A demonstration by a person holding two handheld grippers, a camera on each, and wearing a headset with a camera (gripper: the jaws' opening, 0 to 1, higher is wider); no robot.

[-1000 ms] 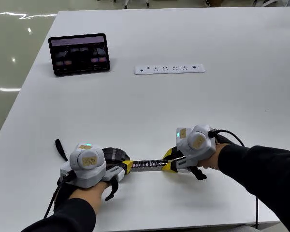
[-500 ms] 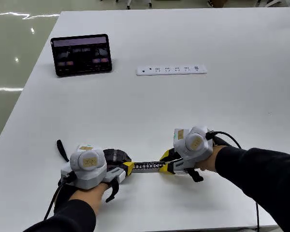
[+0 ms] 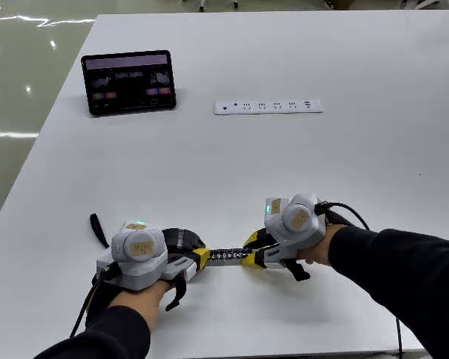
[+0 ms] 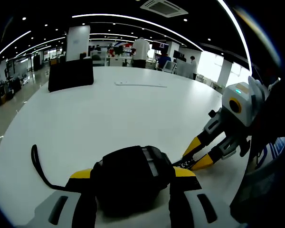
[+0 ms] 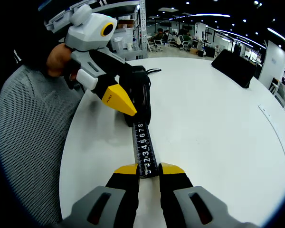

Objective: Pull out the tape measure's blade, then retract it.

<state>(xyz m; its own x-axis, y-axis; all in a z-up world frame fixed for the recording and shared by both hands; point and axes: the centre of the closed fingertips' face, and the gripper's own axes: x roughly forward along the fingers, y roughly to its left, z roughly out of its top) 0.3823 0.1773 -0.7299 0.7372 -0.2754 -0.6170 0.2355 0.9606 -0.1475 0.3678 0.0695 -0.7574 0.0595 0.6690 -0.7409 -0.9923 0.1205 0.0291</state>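
left gripper (image 3: 198, 258): jaws clamped on either side of the tape measure case (image 3: 181, 241), pinning it to the table (image 3: 284, 164). In the left gripper view the black case (image 4: 133, 178) sits snug between both yellow tips.
right gripper (image 3: 248, 250): closed on the free end of the blade (image 3: 226, 255). In the right gripper view the blade end (image 5: 143, 147) is pinched between the tips.
case location: near edge of the table, roughly 7 o'clock on the tabletop in the head view, at 9 o'clock from the right gripper.
blade: short straight run from the case mouth to the right gripper, numerals face up, low over the table. Can't tell if it touches the surface.
strap (image 3: 97, 230): black loop trailing from the case toward 10 o'clock, slack on the table.
clutter: tablet (image 3: 129, 82) at 11 o'clock, power strip (image 3: 268, 106) at 12 o'clock, both well apart from the work.
done: both grips are set and the blade is partly out of the case.
unclear: a single moment doesn't say whether this is pull-out or return, since the grippers are near each other either way.
left to do: at minimum the blade has to go fully back into the case, then the right gripper lets go of the tip.
watch: my guess is the spring snaps the blade back if the tip is released early, so feed it in by hand.
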